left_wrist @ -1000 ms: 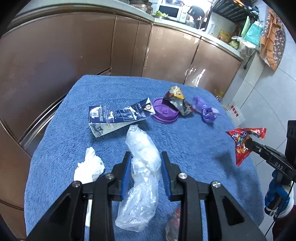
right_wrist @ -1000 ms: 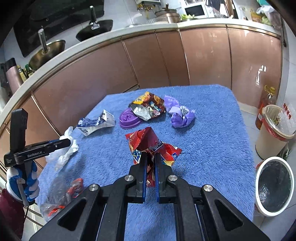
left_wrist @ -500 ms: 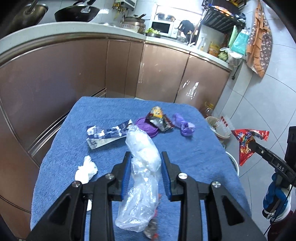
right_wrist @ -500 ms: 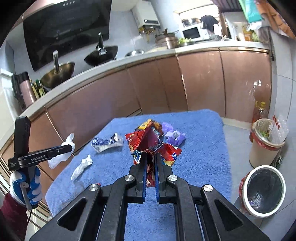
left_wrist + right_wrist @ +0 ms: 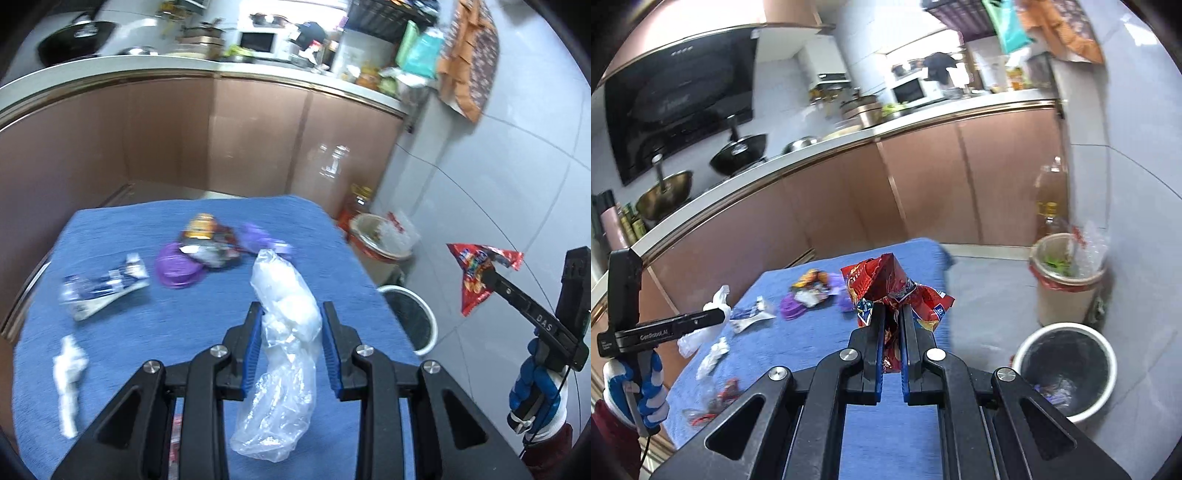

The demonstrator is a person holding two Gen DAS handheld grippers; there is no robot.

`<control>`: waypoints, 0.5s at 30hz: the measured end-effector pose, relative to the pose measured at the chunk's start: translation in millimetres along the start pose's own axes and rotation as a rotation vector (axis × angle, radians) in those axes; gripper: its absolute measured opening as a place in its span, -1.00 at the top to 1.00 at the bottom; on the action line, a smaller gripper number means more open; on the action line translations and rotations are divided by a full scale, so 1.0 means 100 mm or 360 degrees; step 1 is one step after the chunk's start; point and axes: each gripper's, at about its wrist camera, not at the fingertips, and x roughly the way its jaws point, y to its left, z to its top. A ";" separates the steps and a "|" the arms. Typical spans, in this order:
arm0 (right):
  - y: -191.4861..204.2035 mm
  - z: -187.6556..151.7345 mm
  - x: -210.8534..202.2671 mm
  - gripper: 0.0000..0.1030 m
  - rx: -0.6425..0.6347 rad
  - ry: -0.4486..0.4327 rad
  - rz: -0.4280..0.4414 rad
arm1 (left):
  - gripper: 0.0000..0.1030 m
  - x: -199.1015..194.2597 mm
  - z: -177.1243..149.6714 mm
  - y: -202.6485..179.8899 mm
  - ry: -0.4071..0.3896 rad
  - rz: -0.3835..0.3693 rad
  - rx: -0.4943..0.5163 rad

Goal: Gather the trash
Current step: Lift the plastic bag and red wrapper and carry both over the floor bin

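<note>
My left gripper is shut on a clear plastic bag and holds it high above the blue-towelled table. My right gripper is shut on a red snack wrapper, lifted off the table's right side; the wrapper also shows in the left wrist view. On the table lie a flattened milk carton, a purple lid, a crumpled foil wrapper, a purple wrapper and a white tissue. A white-rimmed trash bin stands on the floor to the right.
A second bin with a red liner stands behind the white one, next to an oil bottle. Brown kitchen cabinets run behind the table. More small wrappers lie at the table's near left edge.
Both grippers have risen and pulled back from the table with their items still held. The views have swung right, so the bins and floor show more.
</note>
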 end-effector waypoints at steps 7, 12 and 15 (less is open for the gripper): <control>-0.66 -0.03 -0.02 0.86 0.0116 0.0007 -0.0165 | 0.44 0.68 0.17 -0.81 0.0128 -0.0182 0.0156; -1.11 -0.11 0.12 0.86 0.0191 0.0053 -0.0268 | 0.44 1.26 0.24 -1.40 0.0244 -0.0297 0.0267; -1.43 -0.17 0.28 0.86 0.0247 0.0100 -0.0332 | 0.44 1.63 0.28 -1.72 0.0317 -0.0345 0.0312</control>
